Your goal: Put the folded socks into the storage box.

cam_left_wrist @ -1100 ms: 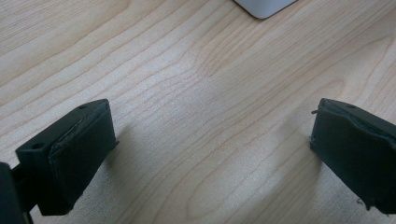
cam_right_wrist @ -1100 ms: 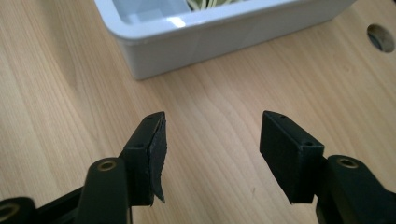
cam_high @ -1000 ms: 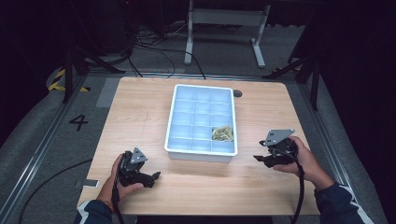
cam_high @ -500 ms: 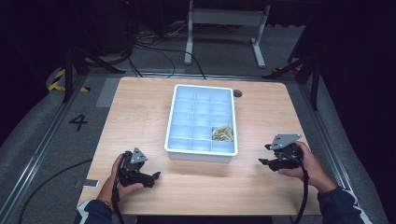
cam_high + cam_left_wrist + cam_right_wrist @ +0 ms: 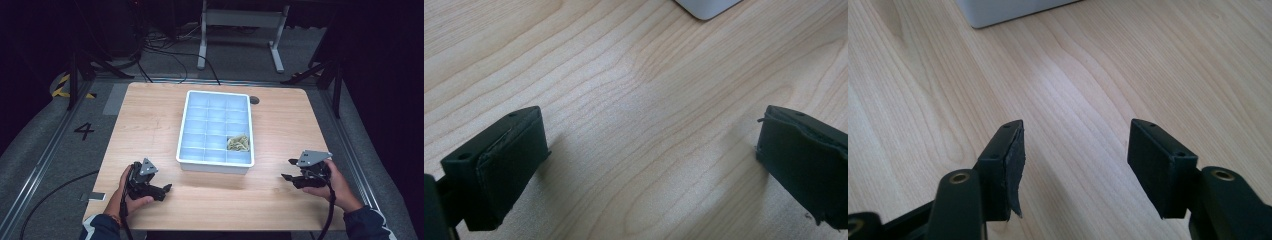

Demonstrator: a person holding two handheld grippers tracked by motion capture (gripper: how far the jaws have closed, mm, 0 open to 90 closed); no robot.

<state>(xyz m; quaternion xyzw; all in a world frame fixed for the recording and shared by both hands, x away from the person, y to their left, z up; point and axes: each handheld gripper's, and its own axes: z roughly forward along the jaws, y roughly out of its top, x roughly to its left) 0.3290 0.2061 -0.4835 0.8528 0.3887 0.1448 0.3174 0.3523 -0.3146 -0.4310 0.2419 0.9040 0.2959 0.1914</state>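
High view: I had both grippers parked low at the near edge of the table (image 5: 150, 115), one each side of the white compartment tray (image 5: 216, 162). The left gripper (image 5: 166, 189) sat by the tray's near-left corner, jaws pointing toward the table's middle; the right gripper (image 5: 286, 170) hung near the tray's near-right corner, jaws aimed back at it. Neither touched the tray. The tray's sole load, a small tangle of pale rubber-band-like bits (image 5: 238, 143), lay in the right column, second compartment from the near end; all other cells looked bare. My read: the right gripper was the nearer one to that cell, so it was the likelier to go for the pickup.

Left gripper view: the left gripper (image 5: 649, 165) was spread wide w/ nothing but bare wood btwn the pads, hovering close over the table. A tray corner (image 5: 706, 7) peeked in at the top edge, near but apart. Probably kept wide and idle as the standby hand.

Right gripper view: the right gripper (image 5: 1075, 160) stood released, jaws roughly half apart, empty, only woodgrain btwn them. The tray wall (image 5: 1008, 11) showed ahead at top left, clear of the jaws. One pad's (image 5: 1015, 165) lining looked to be peeling at its lower edge, which I judged could weaken a pinch on thin bands.
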